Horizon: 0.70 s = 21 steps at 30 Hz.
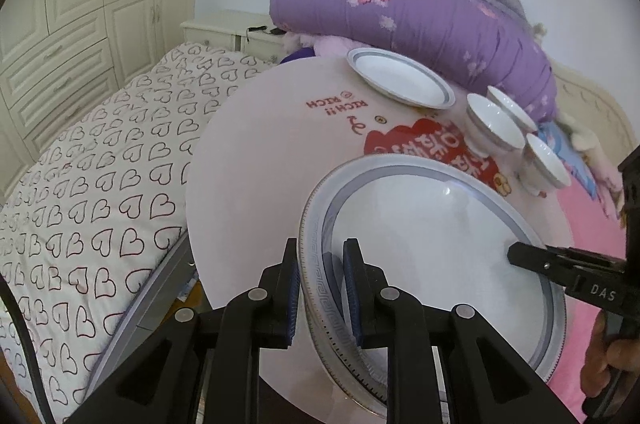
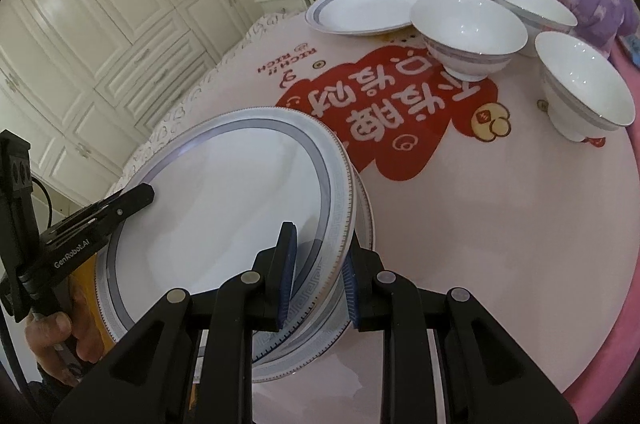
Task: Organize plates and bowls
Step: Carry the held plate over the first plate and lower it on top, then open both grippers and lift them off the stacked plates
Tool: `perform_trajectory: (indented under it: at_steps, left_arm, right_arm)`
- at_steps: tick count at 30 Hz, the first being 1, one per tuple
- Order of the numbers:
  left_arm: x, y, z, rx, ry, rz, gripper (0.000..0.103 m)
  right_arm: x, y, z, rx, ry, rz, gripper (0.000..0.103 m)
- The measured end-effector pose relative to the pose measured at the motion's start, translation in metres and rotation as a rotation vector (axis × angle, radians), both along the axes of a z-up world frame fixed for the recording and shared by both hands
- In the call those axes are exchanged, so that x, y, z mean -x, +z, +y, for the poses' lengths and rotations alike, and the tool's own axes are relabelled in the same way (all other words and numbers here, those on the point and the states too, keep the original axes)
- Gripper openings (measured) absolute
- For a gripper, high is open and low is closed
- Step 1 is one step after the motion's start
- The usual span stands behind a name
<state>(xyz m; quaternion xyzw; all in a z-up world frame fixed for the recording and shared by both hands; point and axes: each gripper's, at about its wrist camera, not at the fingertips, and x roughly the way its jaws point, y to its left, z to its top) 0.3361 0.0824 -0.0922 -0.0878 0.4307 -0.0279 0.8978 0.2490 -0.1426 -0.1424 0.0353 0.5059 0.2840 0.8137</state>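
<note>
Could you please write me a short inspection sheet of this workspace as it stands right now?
Surface: round table, pink cover with red print.
Job's things: large plate atop another plate; smaller plate and three bowls at the far side.
Clutter: nothing seen.
Grippers: left tongs and right tongs each clamp the large plate's rim, on opposite sides.
Cables: one behind the left tongs.
Surroundings: bed, purple quilt, cream wardrobe.
</note>
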Motion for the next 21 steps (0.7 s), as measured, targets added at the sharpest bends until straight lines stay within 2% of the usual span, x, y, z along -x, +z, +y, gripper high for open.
perform_trajectory:
  at_steps: [12, 21]
  left_arm:
    - [-0.002, -0.02, -0.004, -0.04, -0.014, -0.003, 0.02]
    - [-0.002, -0.033, -0.014, -0.099, -0.03, -0.016, 0.022]
  right_arm:
    - [-0.004, -0.007, 0.003, 0.024, 0.012, 0.011, 0.022]
    - [-0.003, -0.005, 0.008, 0.069, 0.033, 0.007, 0.025]
